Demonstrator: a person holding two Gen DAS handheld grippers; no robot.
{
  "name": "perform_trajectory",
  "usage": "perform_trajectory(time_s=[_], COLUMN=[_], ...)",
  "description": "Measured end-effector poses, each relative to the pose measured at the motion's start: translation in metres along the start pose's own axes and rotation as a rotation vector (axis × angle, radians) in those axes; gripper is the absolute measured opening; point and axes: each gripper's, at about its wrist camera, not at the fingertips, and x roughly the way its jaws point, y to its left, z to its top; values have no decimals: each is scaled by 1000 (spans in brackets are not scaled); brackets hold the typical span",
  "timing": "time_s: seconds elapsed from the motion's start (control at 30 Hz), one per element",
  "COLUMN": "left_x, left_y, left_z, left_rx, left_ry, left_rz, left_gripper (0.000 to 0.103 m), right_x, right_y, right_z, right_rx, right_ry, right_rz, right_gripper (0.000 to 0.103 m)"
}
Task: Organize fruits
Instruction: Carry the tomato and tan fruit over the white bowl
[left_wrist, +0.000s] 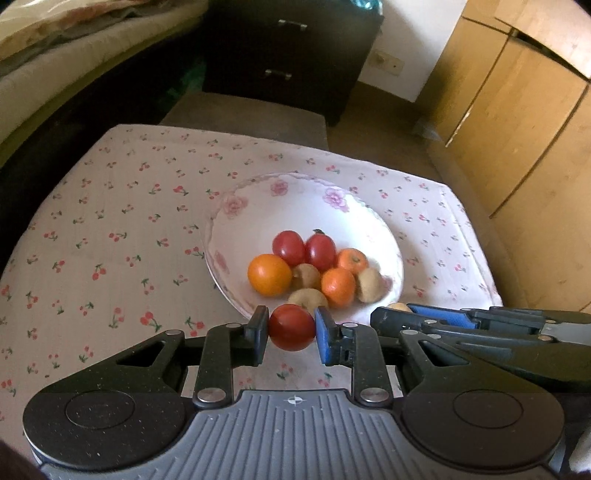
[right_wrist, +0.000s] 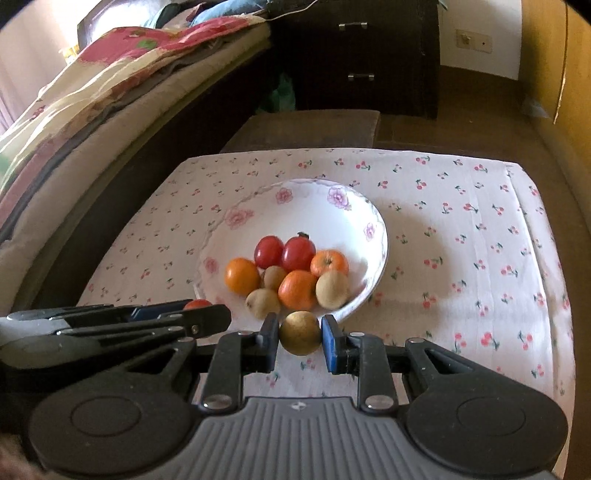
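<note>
A white flowered bowl (left_wrist: 258, 199) (right_wrist: 306, 199) stands on the cherry-print cloth, holding two red tomatoes (left_wrist: 289, 247) (right_wrist: 269, 252), three oranges (left_wrist: 269, 274) (right_wrist: 242, 276) and several brown kiwis (left_wrist: 369, 285) (right_wrist: 332, 288). My left gripper (left_wrist: 291, 328) is shut on a red tomato (left_wrist: 291, 327), held just above the bowl's near rim. To its right, my right gripper (right_wrist: 300, 333) is shut on a brown kiwi (right_wrist: 300, 333) at the same near rim. Each gripper shows side-on in the other's view: the right gripper (left_wrist: 399, 309), and the left gripper (right_wrist: 201, 308) with the tomato (right_wrist: 198, 304) peeking out.
The cloth-covered table (left_wrist: 110, 229) (right_wrist: 461, 236) has bare cloth left and right of the bowl. A bed (right_wrist: 92, 103) with bedding runs along the left. A dark drawer chest (left_wrist: 288, 48) stands beyond the table, and a wooden wardrobe (left_wrist: 517, 122) on the right.
</note>
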Motion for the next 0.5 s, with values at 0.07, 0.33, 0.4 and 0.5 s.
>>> perform_trajectory(time_s=[0.07,0.33,0.4,0.5], left_x=[7,21,25,31], left_y=[2,3,5,5], left_z=[3,9,12,15], left_rx=[-5,0,-15,-11], left_ry=[9,19,25,25], left_rz=[5,25,22,36], left_gripper=[33,33,33,33], right_x=[6,21,25,30], right_y=[-1,-7,-8,-10], right_z=[2,10,13,16], right_rx=[4,0,0,1], right_ry=[7,20,21,22], right_rz=[-2,-11,-15,-15], right_gripper=[27,27,27,28])
